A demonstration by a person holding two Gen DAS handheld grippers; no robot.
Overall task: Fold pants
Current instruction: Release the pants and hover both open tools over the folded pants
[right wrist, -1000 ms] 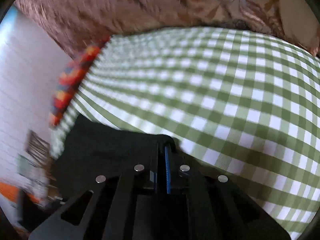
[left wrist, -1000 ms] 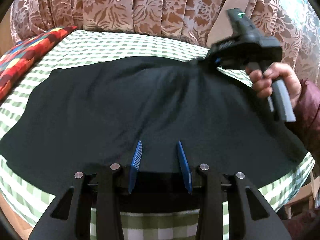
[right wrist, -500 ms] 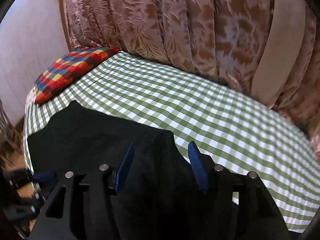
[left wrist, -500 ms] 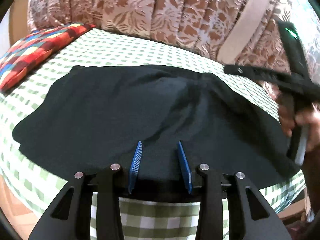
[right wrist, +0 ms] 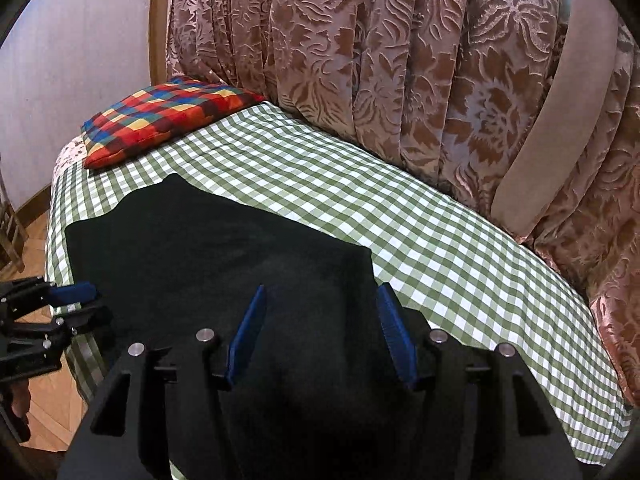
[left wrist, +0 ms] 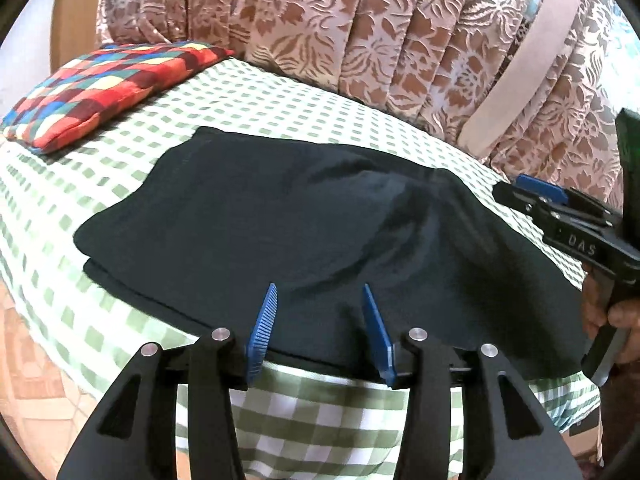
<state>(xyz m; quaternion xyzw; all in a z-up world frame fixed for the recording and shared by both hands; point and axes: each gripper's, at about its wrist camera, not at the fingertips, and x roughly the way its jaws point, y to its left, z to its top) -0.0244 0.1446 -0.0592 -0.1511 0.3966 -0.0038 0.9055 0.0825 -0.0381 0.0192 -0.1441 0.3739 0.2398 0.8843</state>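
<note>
The dark pants lie folded in layers on the green checked bed cover; they also show in the right wrist view. My left gripper is open and empty, held over the near edge of the pants. My right gripper is open and empty above the pants' right end. The right gripper also shows at the right edge of the left wrist view, held in a hand. The left gripper also shows at the left edge of the right wrist view.
A multicoloured checked pillow lies at the far left of the bed. A brown floral curtain hangs behind the bed. Wooden floor lies below the bed's near edge.
My right gripper has opened, let go of the pants' corner and pulled back. My left gripper has drawn back and lifted a little, staying open. The pants now lie flat.
</note>
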